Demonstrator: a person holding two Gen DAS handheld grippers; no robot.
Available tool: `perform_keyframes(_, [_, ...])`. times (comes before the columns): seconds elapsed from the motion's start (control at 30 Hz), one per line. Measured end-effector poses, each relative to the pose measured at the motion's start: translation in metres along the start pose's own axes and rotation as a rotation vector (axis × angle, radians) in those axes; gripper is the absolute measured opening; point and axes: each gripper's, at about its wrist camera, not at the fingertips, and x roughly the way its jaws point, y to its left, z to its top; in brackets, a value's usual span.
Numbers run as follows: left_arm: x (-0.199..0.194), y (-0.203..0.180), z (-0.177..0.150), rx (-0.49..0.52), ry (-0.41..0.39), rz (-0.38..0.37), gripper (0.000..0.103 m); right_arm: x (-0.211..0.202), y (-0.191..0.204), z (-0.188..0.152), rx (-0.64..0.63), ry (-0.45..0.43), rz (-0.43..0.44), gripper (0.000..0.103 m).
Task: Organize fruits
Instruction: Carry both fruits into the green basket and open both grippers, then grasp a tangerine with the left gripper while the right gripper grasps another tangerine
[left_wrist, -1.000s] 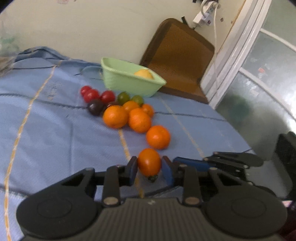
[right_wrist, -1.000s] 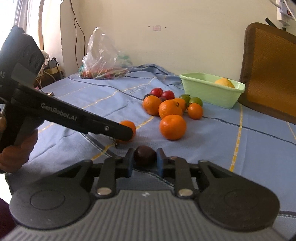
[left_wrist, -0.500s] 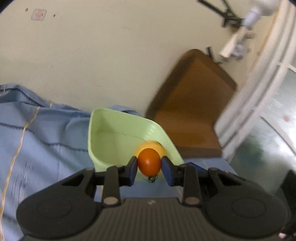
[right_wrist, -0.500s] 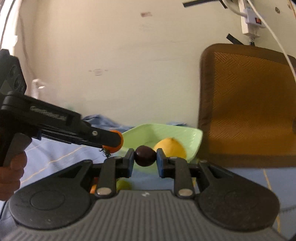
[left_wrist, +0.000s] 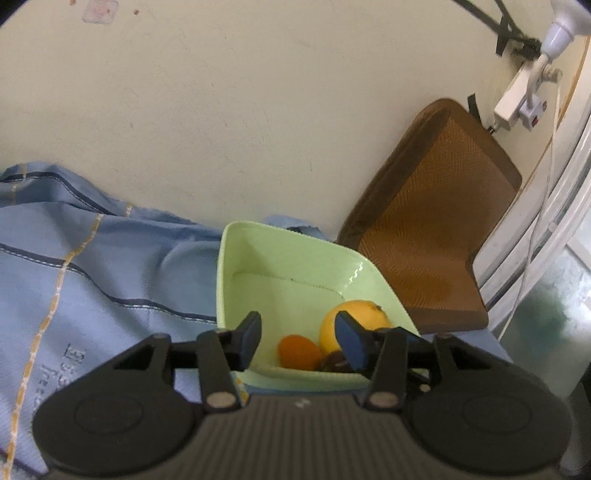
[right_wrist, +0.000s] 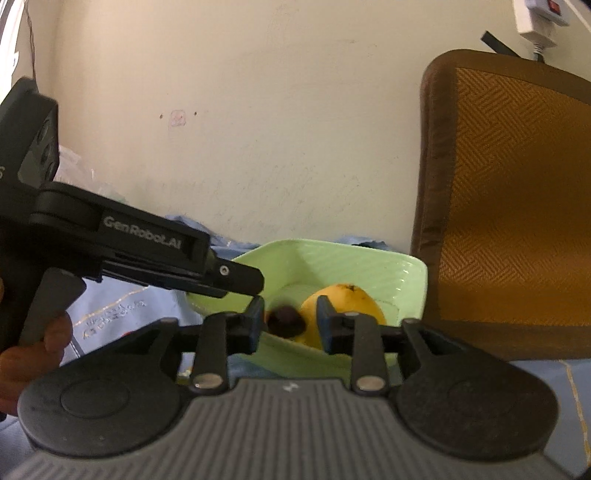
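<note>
A pale green basket (left_wrist: 258, 223) (right_wrist: 332, 245) stands on the blue cloth by the wall, with a large yellow fruit (left_wrist: 354, 316) (right_wrist: 347, 298) inside. My left gripper (left_wrist: 299, 332) (right_wrist: 251, 282) hovers over the near rim, its jaws opening. The small orange fruit (left_wrist: 299, 350) lies loose on the basket floor below them. My right gripper (right_wrist: 290, 317) is at the basket's front edge, jaws opening too. The dark plum-like fruit (right_wrist: 284, 321) (left_wrist: 334, 363) shows blurred between its pads, clear of the right pad.
A brown woven chair back (left_wrist: 424, 229) (right_wrist: 509, 206) leans on the wall right of the basket. The blue striped cloth (left_wrist: 92, 280) spreads to the left. A white power strip (left_wrist: 517, 99) hangs on the wall. A hand (right_wrist: 33, 354) holds the left gripper's handle.
Both grippers travelled from the fruit pile to the basket. Their jaws have spread: the orange fruit dropped into the basket and the dark fruit came free of the right pads.
</note>
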Motion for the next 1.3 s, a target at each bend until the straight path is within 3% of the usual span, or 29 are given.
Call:
perform_keyframes(0.2, [-0.051, 0.006, -0.019, -0.015, -0.052, -0.051, 0.045, -0.026, 0.000, -0.002, 0.031, -0.021, 0.008, 0.040])
perform_keyframes(0.5, [-0.114, 0.026, -0.081, -0.056, -0.051, -0.111, 0.045, -0.077, 0.022, -0.033, 0.133, 0.069, 0.088, 0.040])
perform_keyframes(0.77, [-0.117, 0.050, -0.109, -0.175, -0.003, -0.132, 0.043, -0.093, 0.058, -0.043, 0.111, 0.100, 0.159, 0.040])
perform_keyframes(1.0, [-0.100, 0.042, -0.109, -0.177, 0.037, -0.161, 0.054, -0.074, 0.076, -0.041, 0.062, 0.154, 0.168, 0.041])
perform_keyframes(1.07, [-0.096, 0.042, -0.111, -0.185, 0.038, -0.153, 0.051, -0.074, 0.079, -0.043, 0.054, 0.167, 0.171, 0.042])
perform_keyframes(1.17, [-0.096, 0.045, -0.113, -0.187, 0.032, -0.136, 0.034, -0.070, 0.084, -0.043, 0.032, 0.173, 0.157, 0.043])
perform_keyframes(1.3, [-0.102, 0.053, -0.117, -0.210, 0.033, -0.148, 0.034, -0.068, 0.086, -0.040, 0.008, 0.178, 0.146, 0.041])
